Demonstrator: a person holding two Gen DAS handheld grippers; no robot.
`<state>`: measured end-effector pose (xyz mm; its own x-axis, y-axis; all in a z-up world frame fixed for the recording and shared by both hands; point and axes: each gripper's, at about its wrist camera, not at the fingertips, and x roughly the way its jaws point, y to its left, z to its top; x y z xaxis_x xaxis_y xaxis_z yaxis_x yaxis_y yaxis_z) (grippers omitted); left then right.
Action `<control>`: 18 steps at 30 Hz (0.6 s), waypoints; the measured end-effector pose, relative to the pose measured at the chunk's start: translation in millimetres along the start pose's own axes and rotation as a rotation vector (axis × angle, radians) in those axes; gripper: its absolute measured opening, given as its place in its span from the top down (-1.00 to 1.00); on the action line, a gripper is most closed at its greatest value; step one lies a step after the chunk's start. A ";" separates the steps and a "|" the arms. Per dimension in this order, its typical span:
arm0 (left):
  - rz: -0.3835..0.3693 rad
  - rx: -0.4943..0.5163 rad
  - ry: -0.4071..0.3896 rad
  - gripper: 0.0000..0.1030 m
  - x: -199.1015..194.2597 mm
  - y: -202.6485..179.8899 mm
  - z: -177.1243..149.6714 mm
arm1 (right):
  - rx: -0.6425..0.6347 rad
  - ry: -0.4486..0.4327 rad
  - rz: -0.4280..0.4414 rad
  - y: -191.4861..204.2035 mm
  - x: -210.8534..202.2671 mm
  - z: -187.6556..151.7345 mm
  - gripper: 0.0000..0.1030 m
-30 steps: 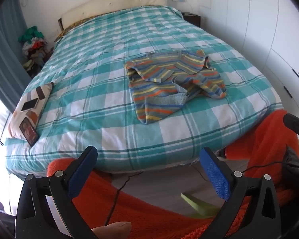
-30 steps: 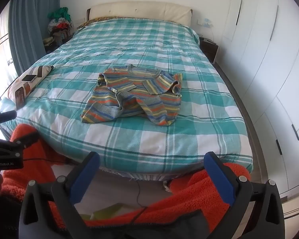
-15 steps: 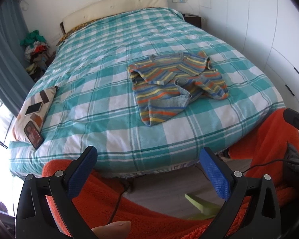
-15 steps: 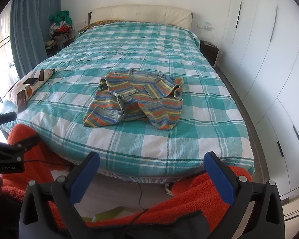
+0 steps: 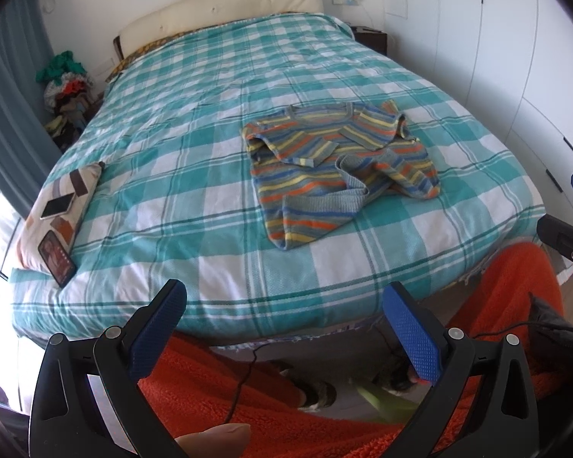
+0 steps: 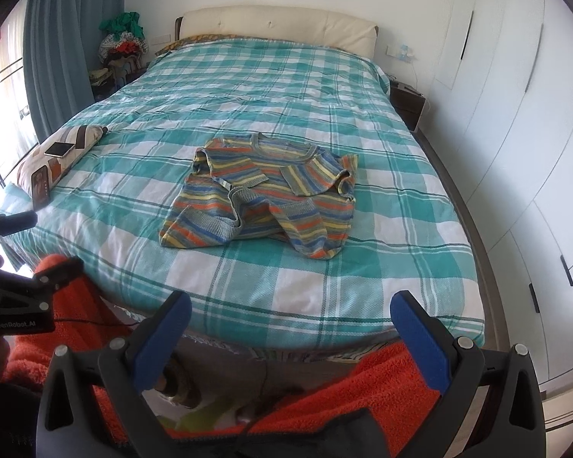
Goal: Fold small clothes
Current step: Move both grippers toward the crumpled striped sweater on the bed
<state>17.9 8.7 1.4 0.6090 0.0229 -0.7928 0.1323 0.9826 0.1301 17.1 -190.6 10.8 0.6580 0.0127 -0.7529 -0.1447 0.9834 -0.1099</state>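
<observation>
A small striped sweater [image 5: 336, 168] in orange, blue, yellow and grey lies crumpled on the teal checked bed [image 5: 195, 175], sleeves folded over its body. It also shows in the right wrist view [image 6: 263, 194]. My left gripper [image 5: 284, 311] is open and empty, held off the foot of the bed, well short of the sweater. My right gripper [image 6: 290, 318] is open and empty too, at the foot edge of the bed [image 6: 363, 267]. Each gripper's body shows at the edge of the other's view.
A patterned pillow [image 5: 63, 206] with two phones on it lies at the bed's left edge. White wardrobe doors [image 6: 515, 133] line the right side. A clothes pile [image 6: 122, 42] and blue curtain stand far left. Orange fleece [image 5: 248, 393] and a cable lie below the grippers.
Both grippers have moved closer to the bed and a little higher; the sweater looks nearer in both views. The sweater has not moved. Both grippers stay open.
</observation>
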 end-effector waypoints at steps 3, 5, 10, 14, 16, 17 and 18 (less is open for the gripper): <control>0.001 -0.013 0.009 -0.99 3.7 2.8 1.9 | -0.002 0.007 0.008 2.3 5.1 2.6 -0.99; -0.004 -0.024 0.008 -0.99 4.4 3.1 3.7 | -0.006 0.005 0.007 2.4 6.3 5.1 -0.99; -0.004 -0.007 -0.003 -0.99 2.3 -1.0 7.9 | 0.002 0.001 -0.001 -0.7 6.6 7.4 -0.99; -0.013 0.001 -0.002 -0.99 3.3 -2.2 11.3 | 0.009 0.007 0.003 -2.5 8.3 7.6 -0.99; -0.018 0.003 0.004 -0.99 6.1 -3.1 13.2 | 0.017 0.010 -0.010 -6.0 8.9 6.9 -0.99; -0.020 0.004 0.007 -0.99 7.8 -4.0 14.2 | 0.022 0.012 -0.020 -7.8 9.4 6.8 -0.99; -0.025 0.005 0.009 -0.99 8.9 -4.9 15.5 | 0.028 0.016 -0.028 -10.3 10.0 6.3 -0.99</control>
<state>34.8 1.3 3.0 0.5989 0.0004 -0.8008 0.1507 0.9821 0.1132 29.9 -199.5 8.6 0.6493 -0.0174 -0.7603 -0.1057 0.9880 -0.1129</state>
